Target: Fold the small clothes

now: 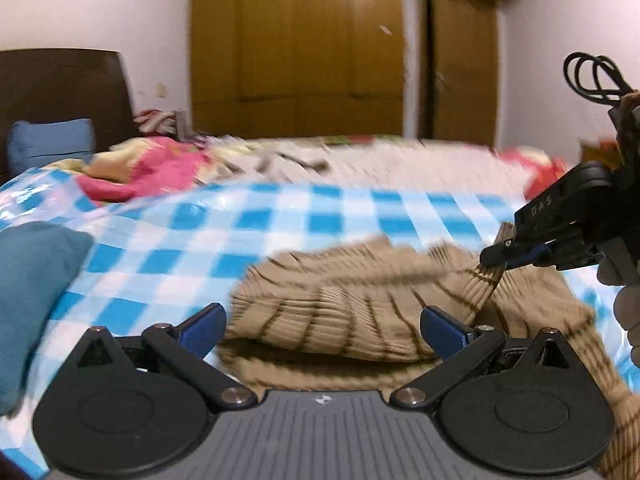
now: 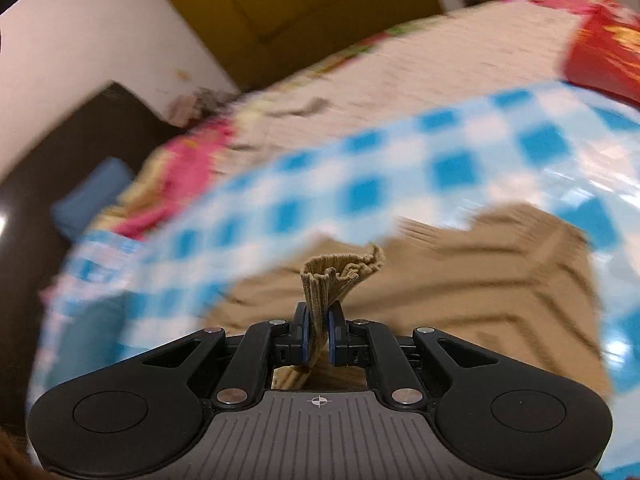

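right gripper [image 2: 318, 334] is clamped on a bunched edge of the tan ribbed garment [image 2: 460, 292], which is lifted off the blue checked sheet [image 2: 360, 168] ahead of it. left gripper [image 1: 322, 326] is spread wide, nothing held, the garment's folded bulk just ahead between its fingers. risk judged: the thin pinch could slip, or the fold could be dragged askew. only the left view shows the folded layers; only the right view shows the pinch itself.

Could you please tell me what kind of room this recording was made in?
Most likely a bedroom: a dark wooden headboard with a blue pillow before it, tall brown wooden wardrobe doors, and a bed under a blue-and-white checked sheet.
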A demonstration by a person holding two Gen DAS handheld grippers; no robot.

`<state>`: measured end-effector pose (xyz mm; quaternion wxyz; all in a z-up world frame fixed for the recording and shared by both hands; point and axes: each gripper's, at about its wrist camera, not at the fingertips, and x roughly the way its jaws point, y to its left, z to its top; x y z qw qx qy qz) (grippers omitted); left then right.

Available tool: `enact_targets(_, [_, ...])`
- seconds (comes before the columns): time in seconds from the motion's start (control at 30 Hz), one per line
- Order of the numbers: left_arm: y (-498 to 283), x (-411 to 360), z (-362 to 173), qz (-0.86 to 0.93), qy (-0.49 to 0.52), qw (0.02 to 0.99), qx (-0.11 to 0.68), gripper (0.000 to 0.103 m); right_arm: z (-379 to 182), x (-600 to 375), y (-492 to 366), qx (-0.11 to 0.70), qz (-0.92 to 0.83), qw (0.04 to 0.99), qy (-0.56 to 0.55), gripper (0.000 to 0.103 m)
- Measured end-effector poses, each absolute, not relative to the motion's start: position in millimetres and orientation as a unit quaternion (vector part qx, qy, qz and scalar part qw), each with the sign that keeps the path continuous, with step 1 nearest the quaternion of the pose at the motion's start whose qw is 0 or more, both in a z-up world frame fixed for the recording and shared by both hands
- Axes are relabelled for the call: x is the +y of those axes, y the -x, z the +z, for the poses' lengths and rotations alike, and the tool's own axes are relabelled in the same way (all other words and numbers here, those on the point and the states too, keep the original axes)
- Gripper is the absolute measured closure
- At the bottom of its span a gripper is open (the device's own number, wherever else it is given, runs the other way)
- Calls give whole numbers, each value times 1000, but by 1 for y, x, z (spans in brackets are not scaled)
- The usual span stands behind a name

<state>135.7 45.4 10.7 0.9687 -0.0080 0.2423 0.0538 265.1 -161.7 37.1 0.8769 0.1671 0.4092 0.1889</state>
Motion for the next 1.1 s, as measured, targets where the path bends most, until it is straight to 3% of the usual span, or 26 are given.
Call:
enact_targets(0.17, [-143, 24, 5, 33, -35, 963, 265, 0, -1, -201, -262, 428, 160, 866, -202, 95])
enact_targets(0.43, [-163, 16, 14, 34, -58, 967, 246, 0, 18, -224, -233, 373, 177, 883, -223, 95])
enact_targets(0.63, [-185, 26, -15, 15, -47, 935, 351, 0, -11, -233, -243, 436, 124, 871, -191, 88])
enact_targets(0.87, [-144, 50, -25, 42, -56, 925, 374, 0, 17, -251, -207, 413, 120, 886, -174, 86])
enact_targets(1.1, [-82, 73, -26, 38, -35, 905, 423, 0, 25, -289, -120, 462, 115, 863, -170, 82])
